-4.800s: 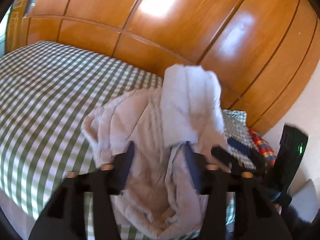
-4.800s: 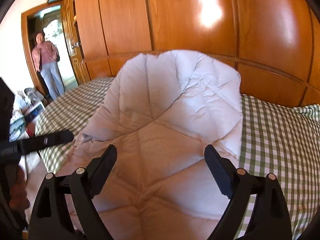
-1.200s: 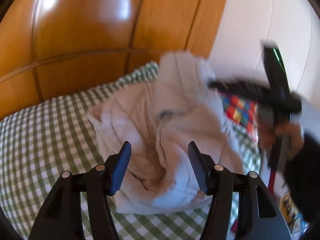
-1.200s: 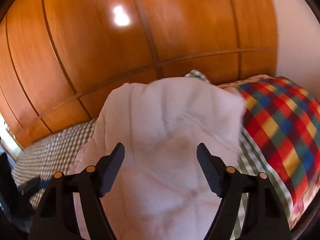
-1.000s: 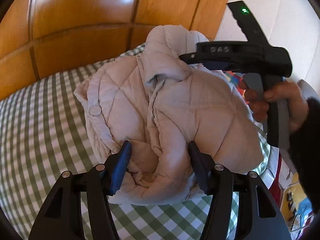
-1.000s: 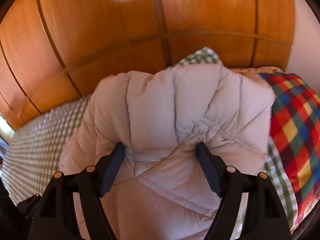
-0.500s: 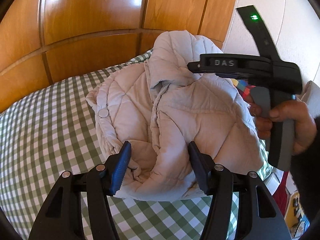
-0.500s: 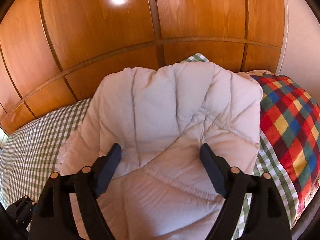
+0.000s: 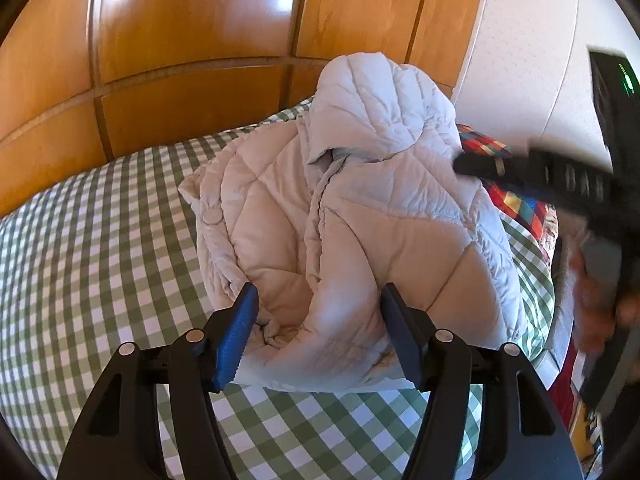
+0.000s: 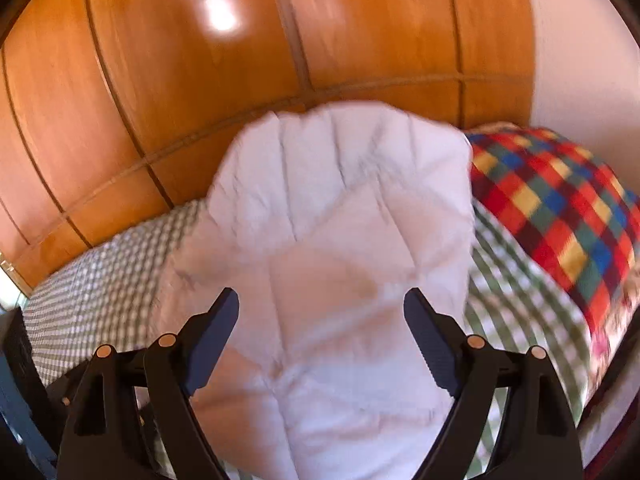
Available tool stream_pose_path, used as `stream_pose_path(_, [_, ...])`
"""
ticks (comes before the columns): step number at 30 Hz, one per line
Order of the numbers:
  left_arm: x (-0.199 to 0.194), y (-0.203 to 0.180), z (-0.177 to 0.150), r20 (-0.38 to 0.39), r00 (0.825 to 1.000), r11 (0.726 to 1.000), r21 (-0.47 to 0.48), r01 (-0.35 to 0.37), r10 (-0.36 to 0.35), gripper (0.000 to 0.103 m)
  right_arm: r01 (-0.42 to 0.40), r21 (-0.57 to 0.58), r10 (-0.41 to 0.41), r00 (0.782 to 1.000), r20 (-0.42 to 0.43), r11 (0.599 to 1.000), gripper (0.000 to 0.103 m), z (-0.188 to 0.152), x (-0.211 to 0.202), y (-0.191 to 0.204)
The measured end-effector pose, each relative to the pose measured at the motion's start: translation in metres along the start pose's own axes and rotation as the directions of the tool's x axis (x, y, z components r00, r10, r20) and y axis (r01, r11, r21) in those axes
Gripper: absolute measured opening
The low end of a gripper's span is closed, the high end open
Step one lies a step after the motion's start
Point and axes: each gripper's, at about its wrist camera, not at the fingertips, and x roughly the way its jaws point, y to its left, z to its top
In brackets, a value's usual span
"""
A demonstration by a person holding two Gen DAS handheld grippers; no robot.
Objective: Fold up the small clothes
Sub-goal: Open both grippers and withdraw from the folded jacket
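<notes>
A small pale quilted hooded jacket [image 9: 352, 216] lies bunched on the green checked bedcover [image 9: 100, 248], its hood standing up at the far end. My left gripper [image 9: 318, 320] is open, its fingers on either side of the jacket's near hem, holding nothing. My right gripper [image 10: 320, 320] is open just above the jacket [image 10: 340, 240], which fills the middle of the blurred right wrist view. The right gripper also shows as a blurred black tool in a hand in the left wrist view [image 9: 568, 184], beside the jacket's right shoulder.
A glossy wooden wardrobe [image 9: 200, 40] stands close behind the bed. A multicoloured checked blanket [image 10: 560, 208] lies to the right of the jacket near a white wall [image 9: 532, 60]. The bed's near and right edges drop away.
The jacket was set down on the bed and both grippers let go of it. In the last half second the right gripper has pulled back to the right, blurred.
</notes>
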Motion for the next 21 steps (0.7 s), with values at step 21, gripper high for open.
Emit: stream_pose_path(21, [-0.054, 0.009, -0.015, 0.1, 0.988, 0.99, -0.094, -0.109, 0.118, 0.095, 0.195, 0.097, -0.2, 0.979, 0.043, 0.976, 0.101, -0.082, -0.068, 0.013])
